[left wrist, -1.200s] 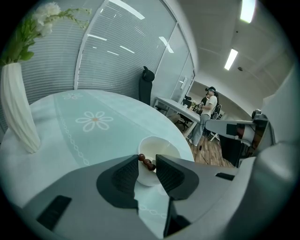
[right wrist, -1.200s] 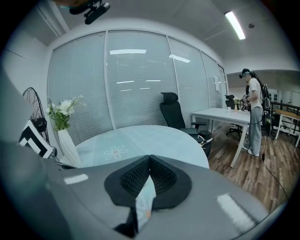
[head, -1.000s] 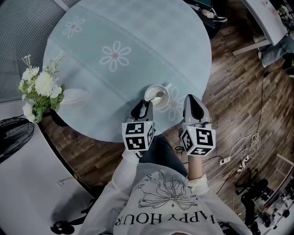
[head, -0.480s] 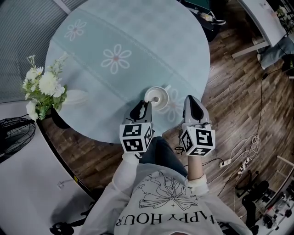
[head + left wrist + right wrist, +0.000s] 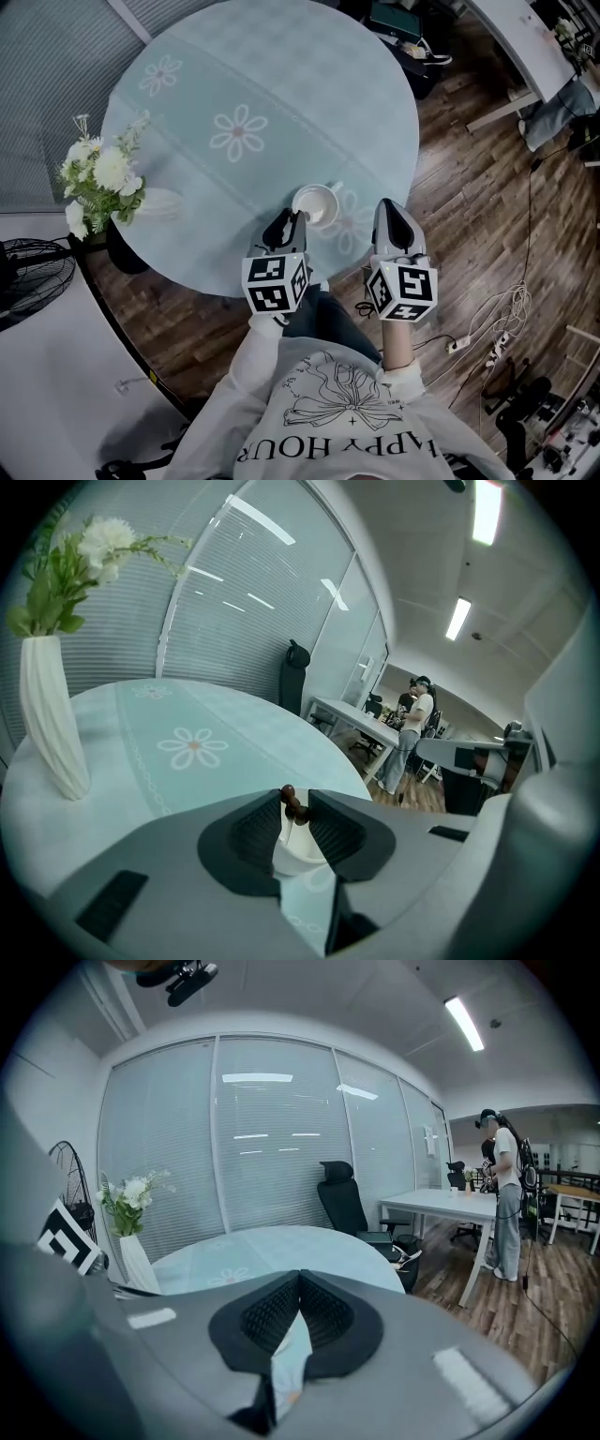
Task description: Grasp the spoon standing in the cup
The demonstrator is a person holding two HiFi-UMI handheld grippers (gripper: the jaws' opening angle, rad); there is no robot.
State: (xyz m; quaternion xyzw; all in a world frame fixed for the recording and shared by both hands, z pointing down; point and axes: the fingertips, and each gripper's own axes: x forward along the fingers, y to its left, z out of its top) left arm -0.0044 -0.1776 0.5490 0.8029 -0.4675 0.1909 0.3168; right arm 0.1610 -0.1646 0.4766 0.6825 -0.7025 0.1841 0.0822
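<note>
— Round table (image 5: 234,75), pale blue cloth with daisies. What is different on it now?

— Mostly the left tongs (image 5: 289,221). Their jaws have just been closing and now stand part-way in. They also sit nearer the cup (image 5: 302,195) than a second ago, with the tips just at its rim.

— Do they have the spoon (image 5: 292,804)?

— Its beaded handle end shows between the two tips in the left gripper view, but no firm pinch shows yet. The grasp looks close, not made.

— And the right tongs (image 5: 384,206)?

— Their jaws are together with nothing in them. They hang to the right of the cup, near the table's edge.

— How does the spoon stand?

— Bowl down inside the cup, which stands near the table's front edge, and handle up. Its long axis is close to upright and seems to lean a little toward the left tongs, beaded end topmost.
</note>
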